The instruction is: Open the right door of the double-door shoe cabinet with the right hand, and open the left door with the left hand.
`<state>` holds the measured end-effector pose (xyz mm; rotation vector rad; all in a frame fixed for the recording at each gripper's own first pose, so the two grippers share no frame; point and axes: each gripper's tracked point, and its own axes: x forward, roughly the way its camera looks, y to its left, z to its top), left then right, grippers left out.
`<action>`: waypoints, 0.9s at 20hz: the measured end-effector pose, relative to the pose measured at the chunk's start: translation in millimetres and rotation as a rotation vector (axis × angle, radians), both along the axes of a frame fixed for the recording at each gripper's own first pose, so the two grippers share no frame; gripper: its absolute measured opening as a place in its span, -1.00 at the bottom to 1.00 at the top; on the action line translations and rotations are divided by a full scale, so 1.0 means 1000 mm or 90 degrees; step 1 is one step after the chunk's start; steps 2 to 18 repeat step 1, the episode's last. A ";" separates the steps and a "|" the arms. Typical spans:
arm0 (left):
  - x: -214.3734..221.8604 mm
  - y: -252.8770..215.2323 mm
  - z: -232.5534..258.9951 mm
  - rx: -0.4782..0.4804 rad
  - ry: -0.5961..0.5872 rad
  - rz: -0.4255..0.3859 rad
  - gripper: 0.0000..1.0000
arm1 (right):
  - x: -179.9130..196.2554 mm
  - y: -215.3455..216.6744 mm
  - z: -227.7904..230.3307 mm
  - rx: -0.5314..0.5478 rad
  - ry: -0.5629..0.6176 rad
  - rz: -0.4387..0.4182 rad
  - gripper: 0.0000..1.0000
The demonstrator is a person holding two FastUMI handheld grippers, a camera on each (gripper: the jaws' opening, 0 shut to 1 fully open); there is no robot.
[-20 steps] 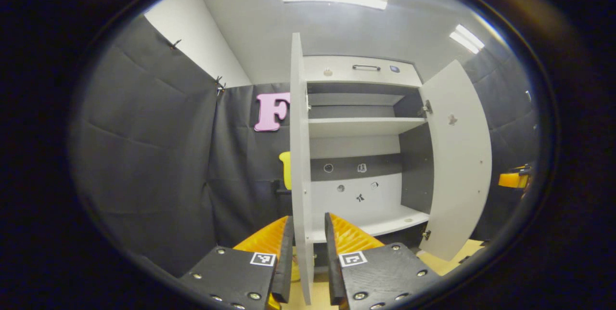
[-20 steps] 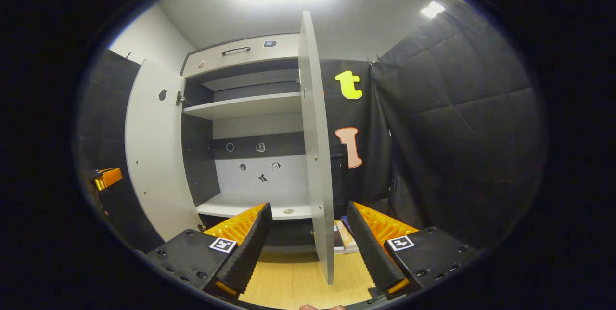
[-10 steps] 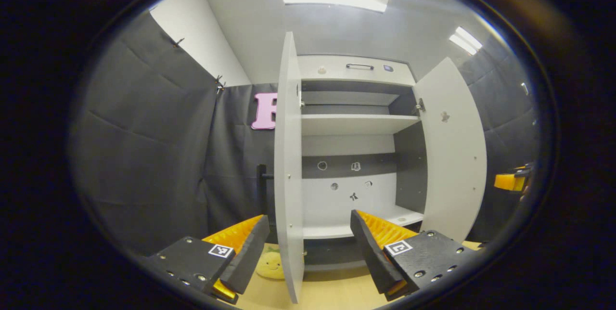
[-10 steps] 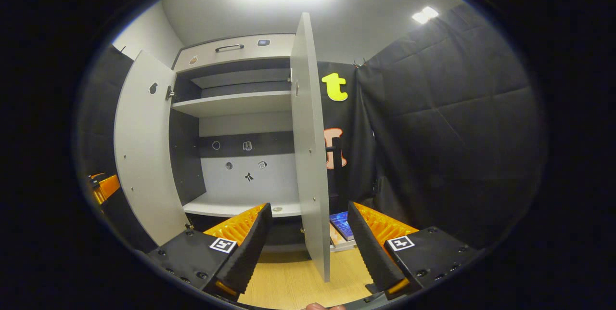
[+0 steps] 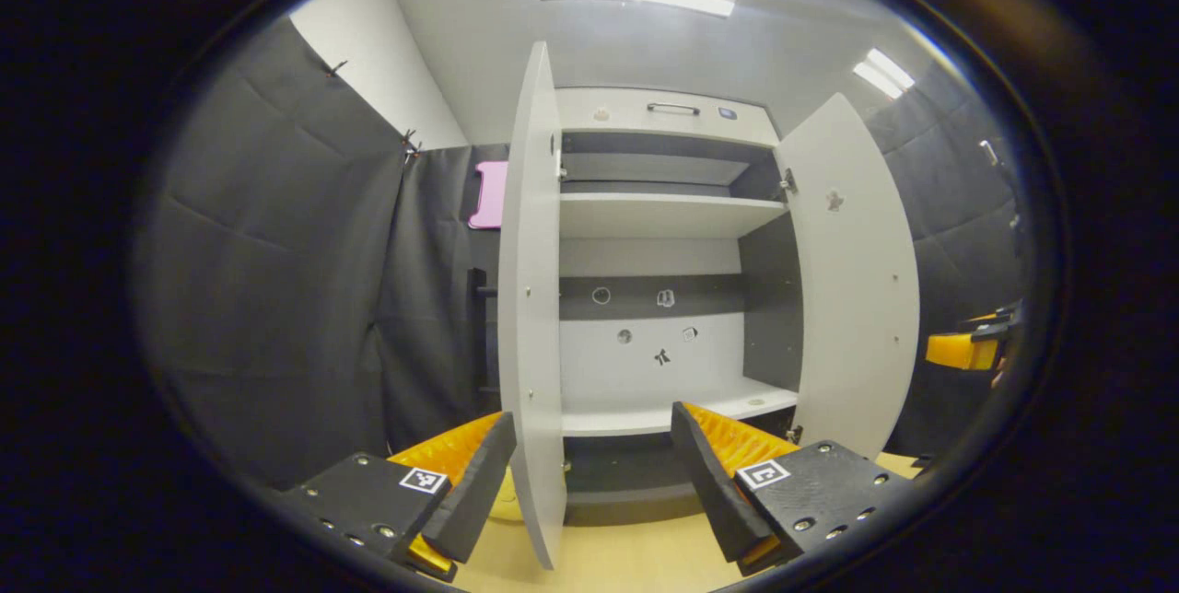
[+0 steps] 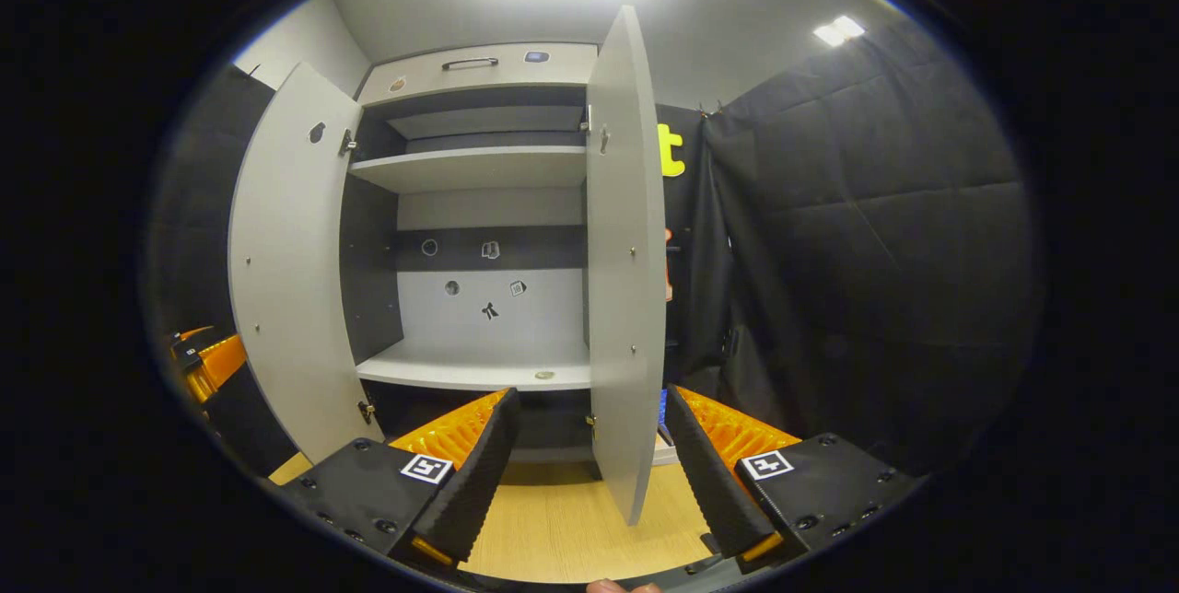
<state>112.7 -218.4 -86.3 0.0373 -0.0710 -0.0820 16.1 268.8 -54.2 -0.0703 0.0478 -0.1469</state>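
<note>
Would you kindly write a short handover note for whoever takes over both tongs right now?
Left tongs: open, either side of the left door's edge, not gripping.
Right tongs: open, either side of the right door's edge, not gripping.
Shoe cabinet: both doors swung out, shelves exposed.
Done: both doors open.
Left: probably just draw both tongs back.

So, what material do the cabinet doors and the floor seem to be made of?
The pale grey cabinet doors, left and right, look like laminated board with a matte finish: flat, thin, uniform panels with small screw heads showing; the core is not visible. The light tan floor looks like wood or wood-effect laminate, judging by faint straight grain lines.
</note>
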 end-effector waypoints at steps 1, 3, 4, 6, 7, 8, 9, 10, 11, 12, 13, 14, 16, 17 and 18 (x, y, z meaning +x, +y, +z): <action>-0.001 -0.003 0.000 -0.004 0.004 -0.001 1.00 | 0.000 0.000 -0.002 -0.002 0.004 0.001 0.96; -0.001 -0.003 0.000 -0.004 0.004 -0.001 1.00 | 0.000 0.000 -0.002 -0.002 0.004 0.001 0.96; -0.001 -0.003 0.000 -0.004 0.004 -0.001 1.00 | 0.000 0.000 -0.002 -0.002 0.004 0.001 0.96; -0.001 -0.003 0.000 -0.004 0.004 -0.001 1.00 | 0.000 0.000 -0.002 -0.002 0.004 0.001 0.96; -0.001 -0.003 0.000 -0.004 0.004 -0.001 1.00 | 0.000 0.000 -0.002 -0.002 0.004 0.001 0.96; -0.001 -0.003 0.000 -0.004 0.004 -0.001 1.00 | 0.000 0.000 -0.002 -0.002 0.004 0.001 0.96; -0.001 -0.003 0.000 -0.004 0.004 -0.001 1.00 | 0.000 0.000 -0.002 -0.002 0.004 0.001 0.96; -0.001 -0.003 0.000 -0.004 0.004 -0.001 1.00 | 0.000 0.000 -0.002 -0.002 0.004 0.001 0.96; -0.001 -0.003 0.000 -0.004 0.004 -0.001 1.00 | 0.000 0.000 -0.002 -0.002 0.004 0.001 0.96; -0.001 -0.003 0.000 -0.004 0.004 -0.001 1.00 | 0.000 0.000 -0.002 -0.002 0.004 0.001 0.96; -0.001 -0.003 0.000 -0.004 0.004 -0.001 1.00 | 0.000 0.000 -0.002 -0.002 0.004 0.001 0.96; -0.001 -0.003 0.000 -0.004 0.004 -0.001 1.00 | 0.000 0.000 -0.002 -0.002 0.004 0.001 0.96; -0.001 -0.003 0.000 -0.004 0.004 -0.001 1.00 | 0.000 0.000 -0.002 -0.002 0.004 0.001 0.96; -0.001 -0.003 0.000 -0.004 0.004 -0.001 1.00 | 0.000 0.000 -0.002 -0.002 0.004 0.001 0.96; -0.001 -0.003 0.000 -0.004 0.004 -0.001 1.00 | 0.000 0.000 -0.002 -0.002 0.004 0.001 0.96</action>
